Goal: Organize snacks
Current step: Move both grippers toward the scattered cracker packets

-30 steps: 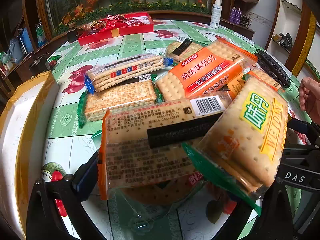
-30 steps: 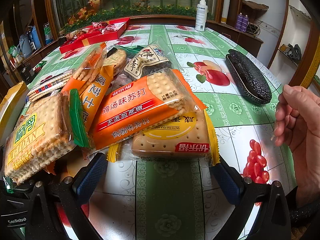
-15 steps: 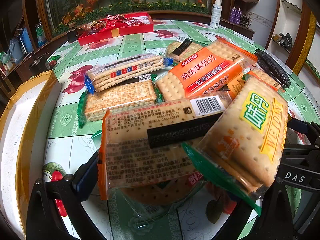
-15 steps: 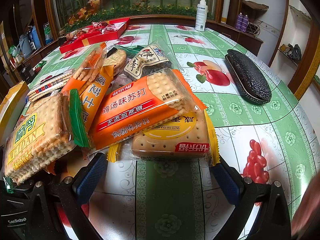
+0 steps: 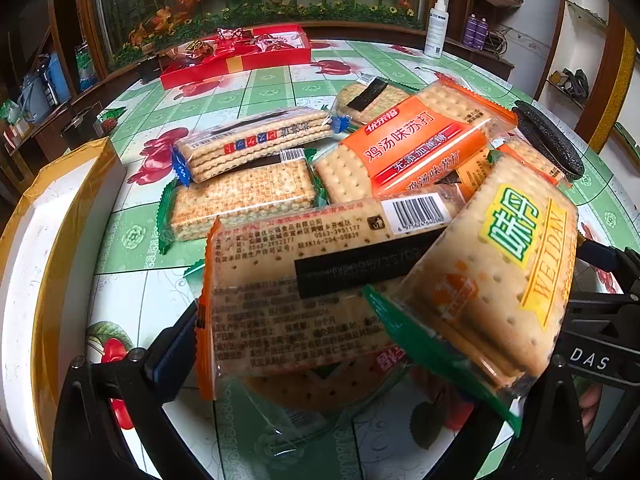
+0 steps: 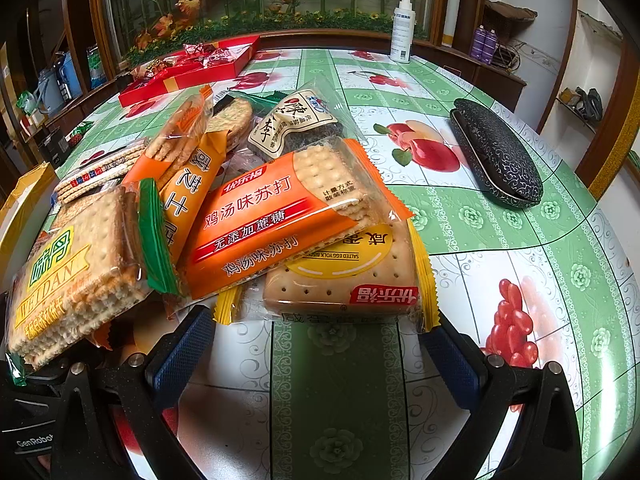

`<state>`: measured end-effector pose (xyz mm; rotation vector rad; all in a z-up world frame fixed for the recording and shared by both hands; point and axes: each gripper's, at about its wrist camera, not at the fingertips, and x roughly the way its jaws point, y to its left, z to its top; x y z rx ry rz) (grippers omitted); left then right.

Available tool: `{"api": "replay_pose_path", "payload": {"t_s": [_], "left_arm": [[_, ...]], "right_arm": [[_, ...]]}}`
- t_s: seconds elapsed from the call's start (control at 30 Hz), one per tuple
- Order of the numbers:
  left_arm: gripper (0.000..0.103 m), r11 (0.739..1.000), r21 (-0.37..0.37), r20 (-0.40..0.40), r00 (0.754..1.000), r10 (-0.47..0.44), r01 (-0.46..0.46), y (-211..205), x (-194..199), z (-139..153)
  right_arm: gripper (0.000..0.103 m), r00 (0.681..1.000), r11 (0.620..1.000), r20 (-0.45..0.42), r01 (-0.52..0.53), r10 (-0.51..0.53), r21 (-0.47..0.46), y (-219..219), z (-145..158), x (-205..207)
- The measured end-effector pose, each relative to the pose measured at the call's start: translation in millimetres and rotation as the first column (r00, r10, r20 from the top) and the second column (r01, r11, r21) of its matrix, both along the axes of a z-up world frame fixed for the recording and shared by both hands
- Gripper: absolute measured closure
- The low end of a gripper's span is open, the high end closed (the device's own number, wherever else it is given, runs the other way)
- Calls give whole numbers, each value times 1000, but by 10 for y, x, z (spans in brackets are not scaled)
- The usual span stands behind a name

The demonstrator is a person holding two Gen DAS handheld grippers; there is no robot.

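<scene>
Both grippers spread wide, gripping nothing: left gripper [image 5: 320, 364] low before cracker packs [image 5: 392, 184] heaped on flowered table [image 5: 132, 280], right gripper [image 6: 320, 344] just short of yellow biscuit pack [image 6: 344, 276]; glasses case [image 6: 496, 152] well apart at right

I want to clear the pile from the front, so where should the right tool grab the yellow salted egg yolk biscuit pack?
Grip the yellow biscuit pack across its two crimped yellow side edges, coming straight in from the near side. It lies flat between the open right tool fingers, its far edge tucked under the orange cracker pack.
</scene>
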<state>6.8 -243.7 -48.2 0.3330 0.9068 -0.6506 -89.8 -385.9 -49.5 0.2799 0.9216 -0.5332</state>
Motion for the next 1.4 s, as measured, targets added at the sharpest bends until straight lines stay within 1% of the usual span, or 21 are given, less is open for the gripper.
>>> {"api": "replay_pose_path", "payload": {"t_s": [0.27,0.43,0.53,0.67,0.8,0.93,1.4], "left_arm": [[0,1000,0,-2,1000,14,-14,59,-4,30],[0,998,-57,33,999,34,-32,171,-27,132],[0,996,-79,39,999,37,-34,207,-29,170],[5,993,-114,62,997,47,-40,256,-42,239],[5,989,-140,93,994,57,-43,286,-82,297],[6,989,-145,109,992,57,-41,273,-92,311],[8,987,-152,116,991,62,-44,297,-115,346]], "right_arm": [[1,1000,1000,1,0,0,-1,0,-2,-2],[1,1000,1000,5,-20,20,6,-9,-2,-7],[1,1000,1000,4,-21,21,4,-5,-1,-6],[1,1000,1000,3,-20,20,4,-5,-1,-5],[1,1000,1000,2,-20,20,0,-3,1,-3],[1,1000,1000,2,-19,19,0,-3,2,-4],[1,1000,1000,3,-19,19,-4,-1,-1,-2]]}}
